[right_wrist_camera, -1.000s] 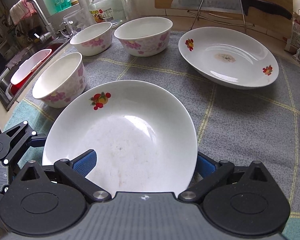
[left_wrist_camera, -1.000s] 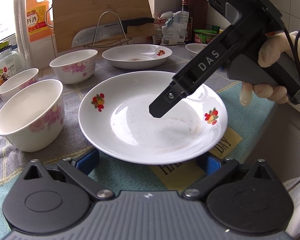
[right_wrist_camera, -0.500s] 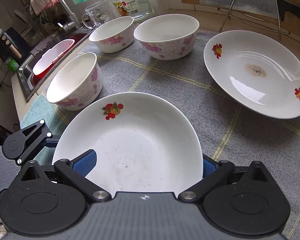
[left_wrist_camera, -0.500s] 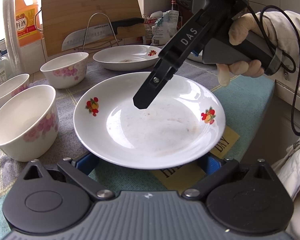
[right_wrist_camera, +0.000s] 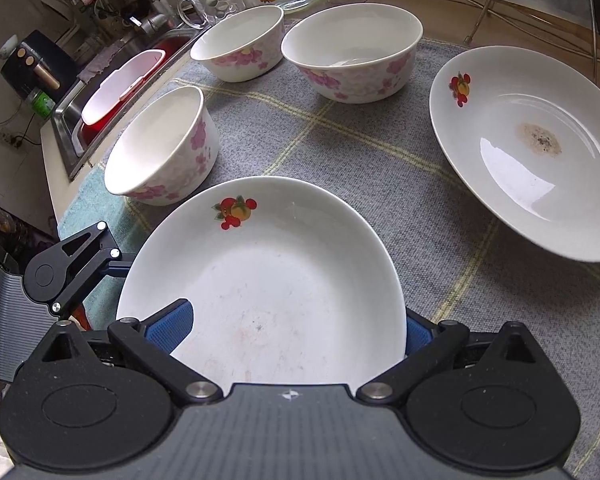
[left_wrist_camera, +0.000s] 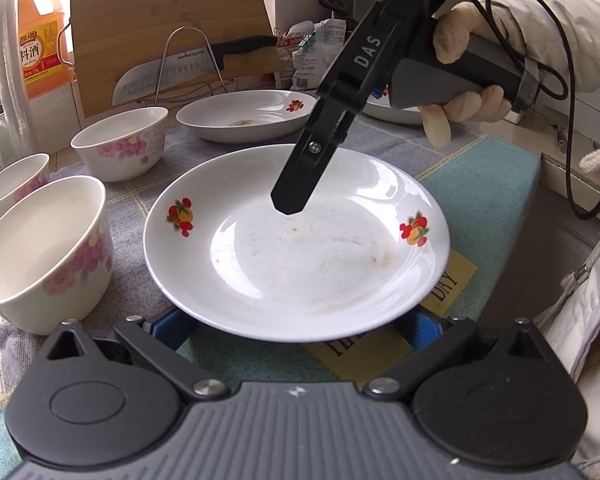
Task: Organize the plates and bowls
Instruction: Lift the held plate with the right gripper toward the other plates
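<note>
A white shallow ceramic plate with two small red-and-orange fruit prints (left_wrist_camera: 300, 256) is in the middle of the scene, above a grey checked cloth (right_wrist_camera: 340, 152) that covers the tabletop. In the left wrist view its near rim is between the blue pads of the left hand-held gripper (left_wrist_camera: 296, 330); the pads are wide apart, one at each side of the rim, and I cannot tell if they touch it. In the right wrist view the same plate (right_wrist_camera: 268, 280) is between the blue pads of the right hand-held gripper (right_wrist_camera: 296, 330), which look to press on its rim from both sides, so this one is holding the plate. The plate looks tilted and a little raised from the cloth.

The black finger (left_wrist_camera: 300, 184) of the right hand-held gripper is over the plate, and a gloved hand (left_wrist_camera: 460, 80) holds its handle.

Three white bowls with pink flowers stand on the cloth: one near the plate (right_wrist_camera: 164, 148), two further back (right_wrist_camera: 240, 44) (right_wrist_camera: 352, 52). A second white plate with a brown stain (right_wrist_camera: 532, 152) lies to the right, apart from the held one.
</note>
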